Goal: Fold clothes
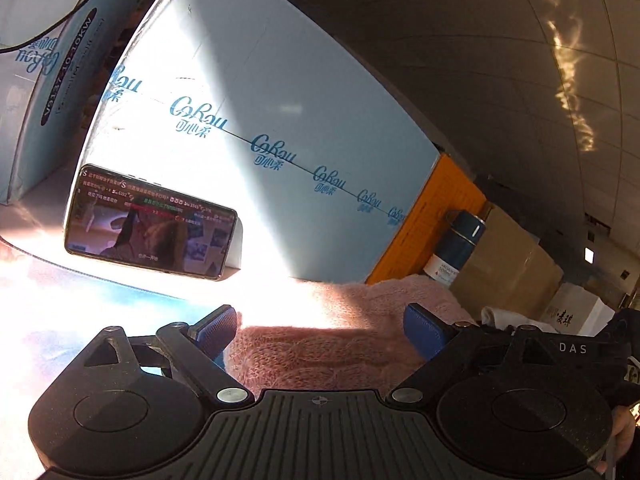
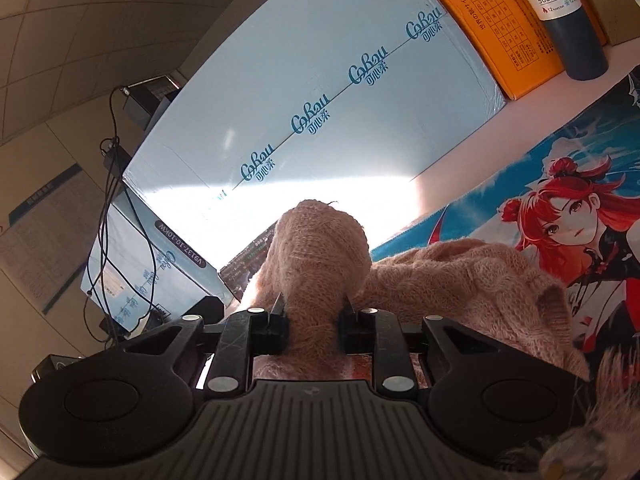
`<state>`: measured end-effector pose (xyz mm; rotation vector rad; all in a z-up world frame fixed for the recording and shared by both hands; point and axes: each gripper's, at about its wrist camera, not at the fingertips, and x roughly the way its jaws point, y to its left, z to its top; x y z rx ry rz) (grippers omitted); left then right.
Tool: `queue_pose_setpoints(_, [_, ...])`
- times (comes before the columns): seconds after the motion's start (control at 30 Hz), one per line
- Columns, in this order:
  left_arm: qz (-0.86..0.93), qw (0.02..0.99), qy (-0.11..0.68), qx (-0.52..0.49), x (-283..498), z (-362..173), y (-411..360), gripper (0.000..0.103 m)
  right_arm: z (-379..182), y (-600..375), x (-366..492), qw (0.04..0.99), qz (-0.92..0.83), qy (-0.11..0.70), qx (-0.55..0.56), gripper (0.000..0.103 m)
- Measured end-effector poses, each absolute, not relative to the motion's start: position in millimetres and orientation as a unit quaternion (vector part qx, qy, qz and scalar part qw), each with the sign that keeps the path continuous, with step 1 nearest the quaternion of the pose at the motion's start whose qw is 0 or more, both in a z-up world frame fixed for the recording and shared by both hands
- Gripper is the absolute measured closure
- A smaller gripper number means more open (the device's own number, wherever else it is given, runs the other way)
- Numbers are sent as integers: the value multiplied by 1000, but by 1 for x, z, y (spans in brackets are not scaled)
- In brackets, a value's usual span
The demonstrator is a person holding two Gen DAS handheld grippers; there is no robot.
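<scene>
Now the right hand-held gripper (image 2: 314, 326) is clenched on a bunched fold of the pink knit sweater (image 2: 460, 276), lifting it above the anime-print mat (image 2: 560, 184) on the worktop. Meanwhile the left hand-held gripper (image 1: 320, 330) is released, its blue pads (image 1: 218, 330) spread either side of the sweater. Farther off, a phone (image 1: 150, 222) leans against a pale blue box (image 1: 260, 120), with a dark vacuum bottle (image 2: 560, 16) to the right.
</scene>
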<state>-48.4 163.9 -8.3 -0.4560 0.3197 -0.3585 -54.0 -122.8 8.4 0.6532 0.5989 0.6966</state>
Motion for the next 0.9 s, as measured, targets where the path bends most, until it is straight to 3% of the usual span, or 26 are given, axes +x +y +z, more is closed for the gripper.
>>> queue_pose_setpoints(0.23, [-174,947,155,-221,-45,-10,158,10,22,-170,-65,855,280,239,366,84])
queue_pose_setpoints(0.5, [-121,949,217,-196,-20,-15,135,9,-9,-192,-67,870,202,278,354,83])
queue_pose_setpoints(0.67, [-71,945,272,-167,-4,-22,124,3,-14,-190,-72,889,169,266,333,60])
queue_pose_setpoints(0.9, [-56,946,286,-144,0,-24,121,0,-19,-190,-76,901,136,274,307,47])
